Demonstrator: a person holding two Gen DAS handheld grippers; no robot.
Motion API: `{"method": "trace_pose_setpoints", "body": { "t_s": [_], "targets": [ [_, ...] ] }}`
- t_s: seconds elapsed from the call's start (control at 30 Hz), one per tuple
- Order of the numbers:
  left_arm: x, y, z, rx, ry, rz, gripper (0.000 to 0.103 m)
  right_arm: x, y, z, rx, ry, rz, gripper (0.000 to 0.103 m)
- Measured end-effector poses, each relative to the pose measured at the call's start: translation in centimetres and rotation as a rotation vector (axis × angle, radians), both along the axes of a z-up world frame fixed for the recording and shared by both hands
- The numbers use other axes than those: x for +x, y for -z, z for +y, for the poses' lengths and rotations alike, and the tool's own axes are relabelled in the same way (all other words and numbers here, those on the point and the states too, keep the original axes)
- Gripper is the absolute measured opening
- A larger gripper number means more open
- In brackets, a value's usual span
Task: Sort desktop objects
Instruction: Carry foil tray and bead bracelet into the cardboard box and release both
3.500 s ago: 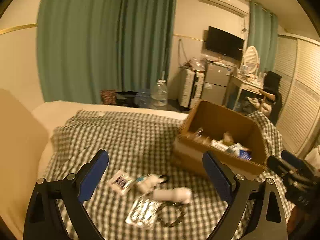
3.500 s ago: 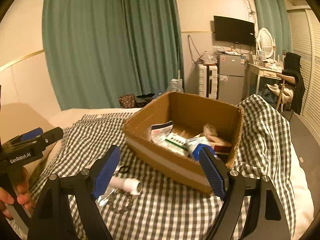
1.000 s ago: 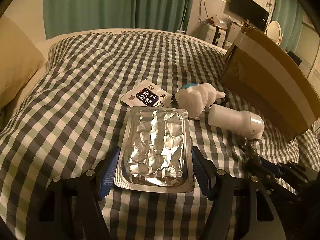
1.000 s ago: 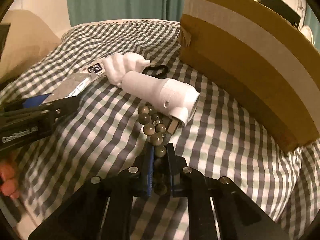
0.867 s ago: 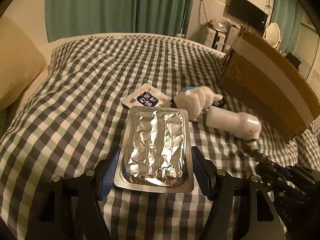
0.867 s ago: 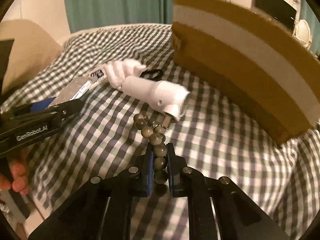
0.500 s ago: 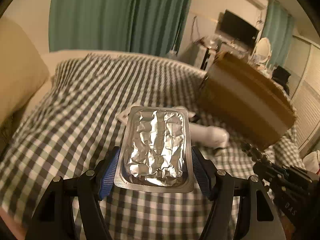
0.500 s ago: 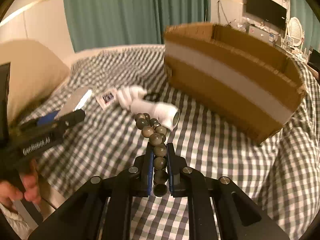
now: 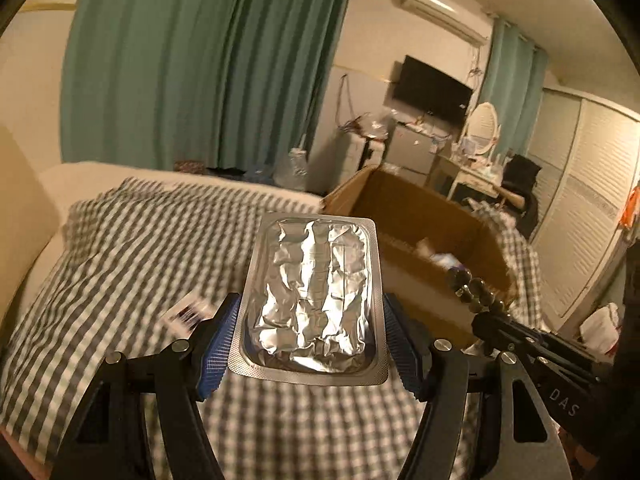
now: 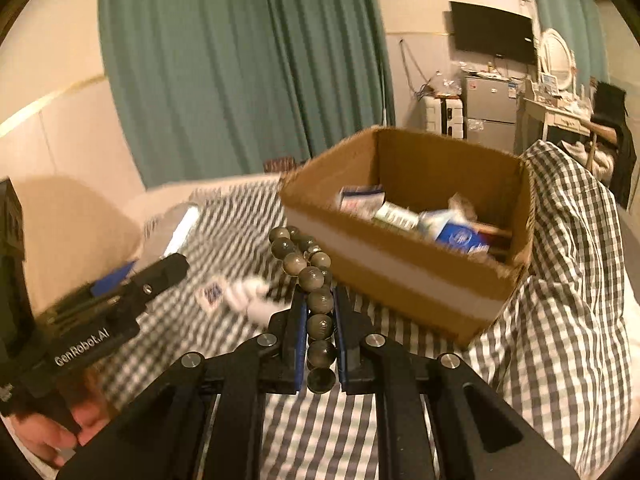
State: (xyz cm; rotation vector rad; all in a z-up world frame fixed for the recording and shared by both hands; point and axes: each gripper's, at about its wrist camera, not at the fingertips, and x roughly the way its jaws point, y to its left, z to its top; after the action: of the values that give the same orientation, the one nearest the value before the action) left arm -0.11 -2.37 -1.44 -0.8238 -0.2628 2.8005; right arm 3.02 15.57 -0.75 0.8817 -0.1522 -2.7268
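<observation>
- The foil pack (image 9: pixel 314 300) was clamped by its long edges between the blue pads (image 9: pixel 218 350) of my left gripper (image 9: pixel 312 344), held flat and well clear of the bed (image 9: pixel 120 248). A second ago it had only just been pinched on the cloth, so the lift was done.
- The beads (image 10: pixel 316 300) were pinched in my right gripper (image 10: pixel 318 332), jaws nearly together on the string, the free loop standing up ahead of the fingertips. A second ago the loop had still trailed on the cloth beside the white bottle.
- Both grippers had risen and tipped up: I could see into the box (image 10: pixel 404 272) now, where half a second earlier I saw only its taped outer wall.
- I judged this the carry stage, with both loads near the box but short of it; the drops were not yet made.
- The sachet (image 10: pixel 212 294) and a white thing (image 10: pixel 252 300), blurred, lay on the bed left of the box, so more sorting remained.
- The pack was a thin rounded rectangle of crinkled silver foil with a flat embossed rim; I judged it light and easily bent.
- The beads were smooth, round and grey-green, loosely strung, and I thought they might swing.
- The box was brown corrugated card with a pale tape band, open-topped, already holding several packets.
- The bed cover was soft checked cloth, rumpled right of the box.
</observation>
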Motion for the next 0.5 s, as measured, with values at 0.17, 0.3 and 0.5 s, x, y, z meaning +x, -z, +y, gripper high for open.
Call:
{"method": "trace_pose_setpoints", "body": {
  "t_s": [0.17, 0.3, 0.5],
  "targets": [
    [-3.1, -2.8, 2.8, 0.023, 0.035, 0.049, 0.07, -2.3, -2.1, 2.2, 0.02, 0.053, 0.055, 0.011],
    [-5.8, -4.8, 5.3, 0.015, 0.073, 0.092, 0.07, -4.5, -2.8, 4.5, -0.002, 0.097, 0.065, 0.011],
    [-10.7, -4.5, 8.0, 0.016, 0.114, 0.06, 0.07, -8.6, -2.3, 6.4, 0.001, 0.127, 0.042, 0.011]
  ]
}}
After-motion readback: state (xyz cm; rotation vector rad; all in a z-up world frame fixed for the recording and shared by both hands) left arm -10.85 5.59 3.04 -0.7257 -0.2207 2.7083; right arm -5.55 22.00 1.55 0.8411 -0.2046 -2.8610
